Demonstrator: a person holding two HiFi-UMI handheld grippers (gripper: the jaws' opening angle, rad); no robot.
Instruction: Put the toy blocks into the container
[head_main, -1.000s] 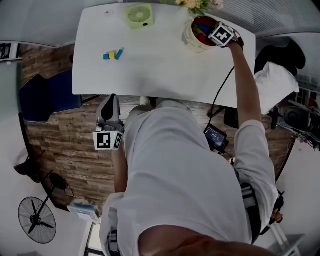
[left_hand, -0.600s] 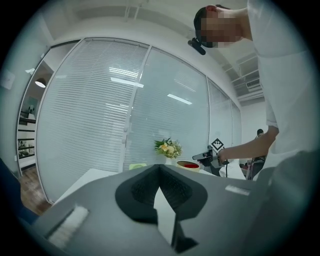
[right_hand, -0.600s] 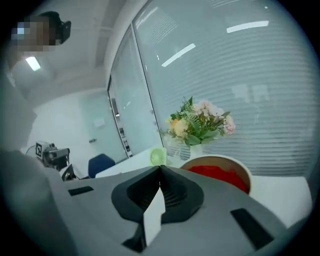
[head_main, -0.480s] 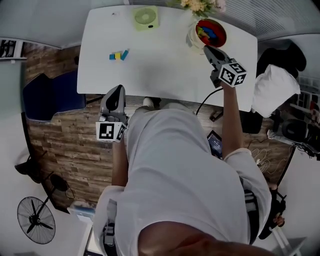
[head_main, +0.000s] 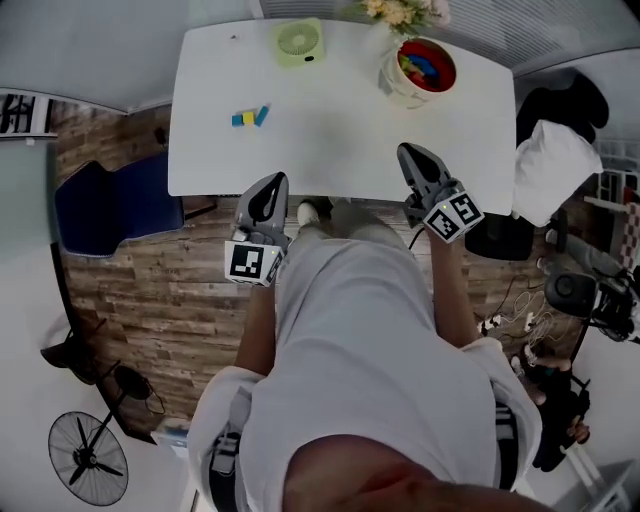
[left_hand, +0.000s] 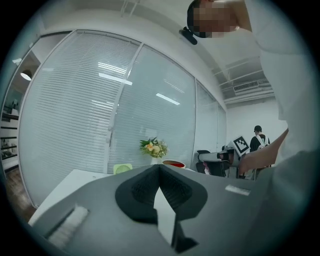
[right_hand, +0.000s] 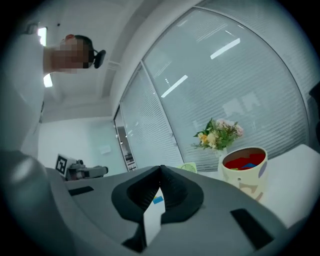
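Toy blocks (head_main: 428, 66) lie in the container (head_main: 397, 88), a loose cluster (head_main: 250, 117) waits on the table (head_main: 340, 140), and the left gripper (head_main: 271, 182) and right gripper (head_main: 409, 153) are clenched empty.

Open tabletop (head_main: 340, 135) between blocks (head_main: 250, 117) and container (head_main: 398, 88)

Cool, even indoor light. Strip-light reflections (left_hand: 115, 77) streak the glass wall (left_hand: 160, 115) in both gripper views. The head view is dimmer, the white table (head_main: 340, 130) brightest, shadows soft. Fisheye bending and black corners throughout; the left gripper (left_hand: 160, 167) body looks blurred up close.
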